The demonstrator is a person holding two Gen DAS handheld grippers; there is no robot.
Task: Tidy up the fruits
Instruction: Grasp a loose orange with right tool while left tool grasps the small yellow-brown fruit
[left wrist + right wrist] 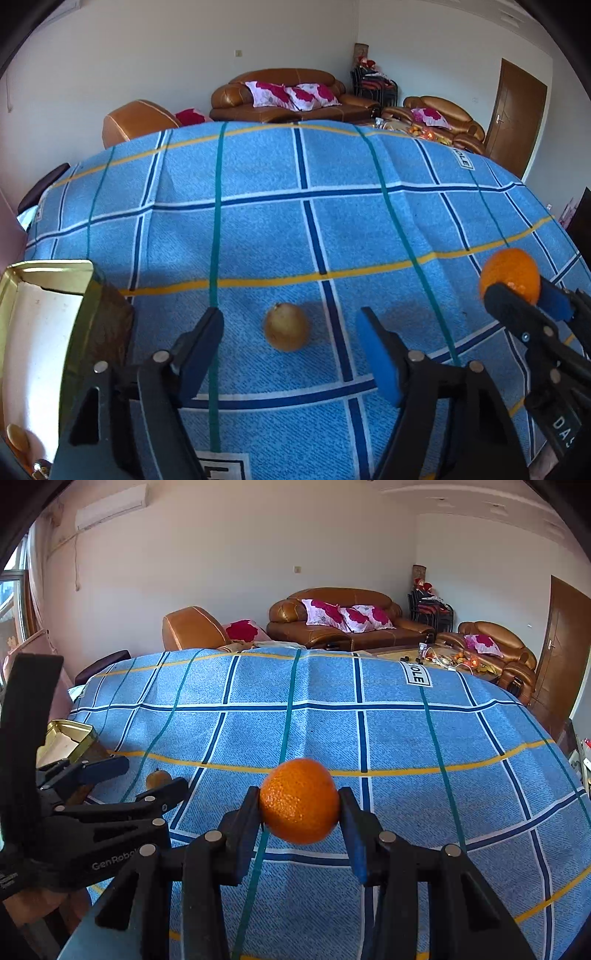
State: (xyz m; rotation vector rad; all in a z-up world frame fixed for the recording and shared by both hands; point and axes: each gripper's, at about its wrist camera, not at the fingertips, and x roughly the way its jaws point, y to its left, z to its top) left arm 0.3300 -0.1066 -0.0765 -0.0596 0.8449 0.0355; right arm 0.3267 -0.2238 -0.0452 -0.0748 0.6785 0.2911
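Observation:
My right gripper (300, 805) is shut on an orange (300, 800) and holds it above the blue checked cloth (406, 746); the held orange also shows at the right of the left wrist view (511, 275). My left gripper (290, 332) is open, its jaws on either side of a yellow-brown round fruit (286, 326) that lies on the cloth. That fruit shows partly behind the left gripper (122, 779) in the right wrist view (157, 778). A gold metal tin (44, 332) stands open at the left.
The tin (66, 738) sits at the table's left edge. An orange fruit (16, 441) shows low inside it. Brown sofas (347, 624) with pink cushions, a chair and a door (565, 646) stand beyond the table's far edge.

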